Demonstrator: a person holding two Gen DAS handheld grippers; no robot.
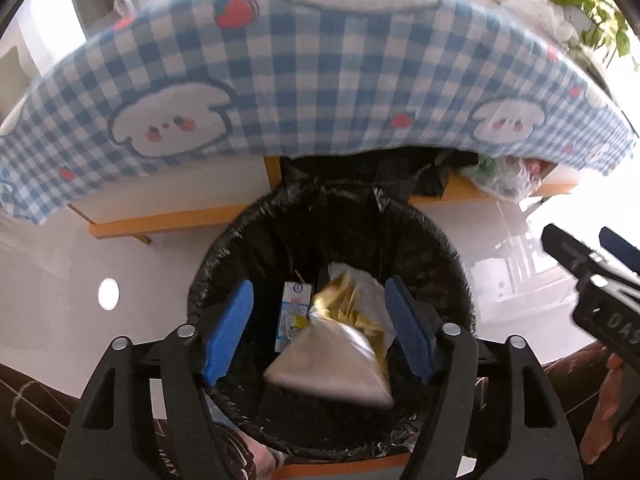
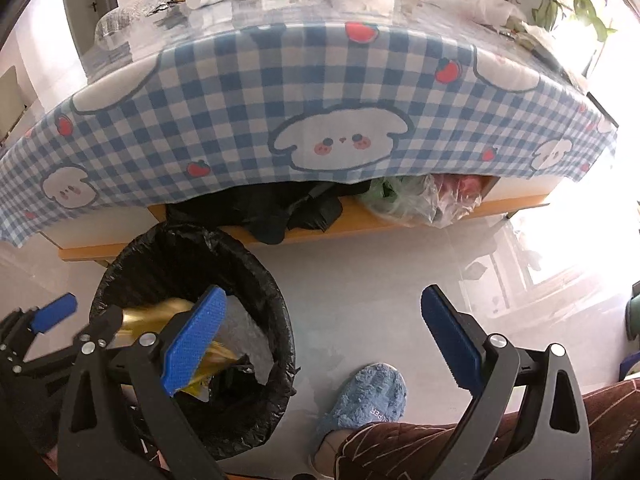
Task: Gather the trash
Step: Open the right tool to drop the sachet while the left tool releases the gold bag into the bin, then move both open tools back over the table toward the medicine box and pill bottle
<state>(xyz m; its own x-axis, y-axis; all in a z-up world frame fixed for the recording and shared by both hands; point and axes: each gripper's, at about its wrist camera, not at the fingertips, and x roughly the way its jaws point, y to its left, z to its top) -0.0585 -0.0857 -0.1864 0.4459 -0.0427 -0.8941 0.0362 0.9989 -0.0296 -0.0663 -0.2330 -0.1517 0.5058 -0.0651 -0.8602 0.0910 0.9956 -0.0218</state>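
- The crinkled gold-and-silver foil snack bag [image 1: 348, 340] lies loose between the open jaws of the left gripper [image 1: 320, 328], over the black-lined round bin [image 1: 440, 240].
- The bag looks light, soft and slippery; pinch a flat edge.
- The right gripper [image 2: 320, 340] has its jaws open, holding nothing.

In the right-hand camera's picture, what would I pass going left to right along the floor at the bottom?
Left gripper → black-lined trash bin holding a gold wrapper → fluffy blue slipper → brown quilted trouser leg.
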